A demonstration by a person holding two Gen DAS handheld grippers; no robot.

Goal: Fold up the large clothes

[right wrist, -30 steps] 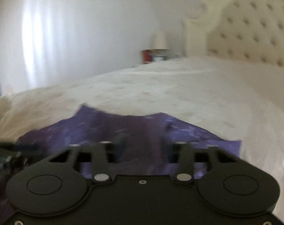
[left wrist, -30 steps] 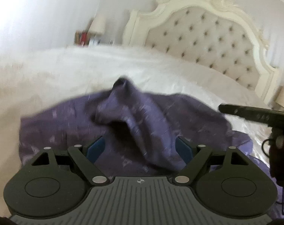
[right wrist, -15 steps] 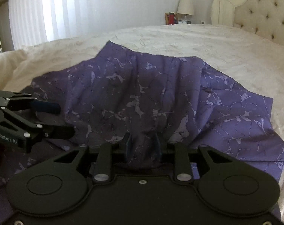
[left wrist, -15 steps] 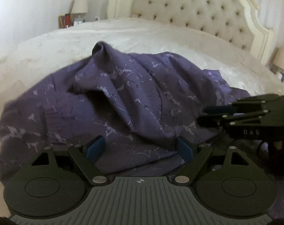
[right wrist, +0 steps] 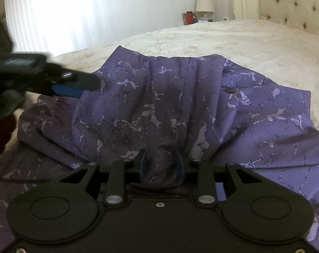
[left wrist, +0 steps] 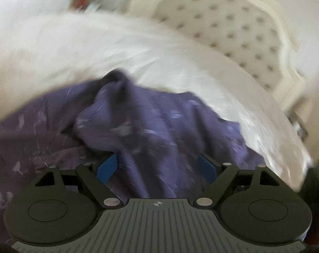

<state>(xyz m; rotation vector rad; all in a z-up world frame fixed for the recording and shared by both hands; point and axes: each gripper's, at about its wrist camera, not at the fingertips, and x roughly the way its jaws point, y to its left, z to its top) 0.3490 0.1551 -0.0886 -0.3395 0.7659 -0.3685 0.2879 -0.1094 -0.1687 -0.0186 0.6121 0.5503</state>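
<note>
A large purple garment (right wrist: pixel 180 109) with a pale crackle print lies bunched on the white bed (right wrist: pixel 254 40). My right gripper (right wrist: pixel 161 162) has its jaws close together, pinching a fold of the garment at its near edge. My left gripper (left wrist: pixel 158 164) is open with wide-set blue pads, and the purple garment (left wrist: pixel 151 130) fills the gap between them. In the right wrist view the left gripper (right wrist: pixel 73 84) comes in blurred from the left, over the garment's left edge.
A tufted cream headboard (left wrist: pixel 233 27) stands at the far end of the bed. A nightstand with a lamp (right wrist: pixel 204 2) and a red bottle (right wrist: pixel 189 16) stands beside it. Bright curtains (right wrist: pixel 54 14) hang to the left.
My left gripper has swung fast, blurring its view, and now sits higher over the garment's left edge. My right gripper stays pinched on the garment, which is spread wider.
</note>
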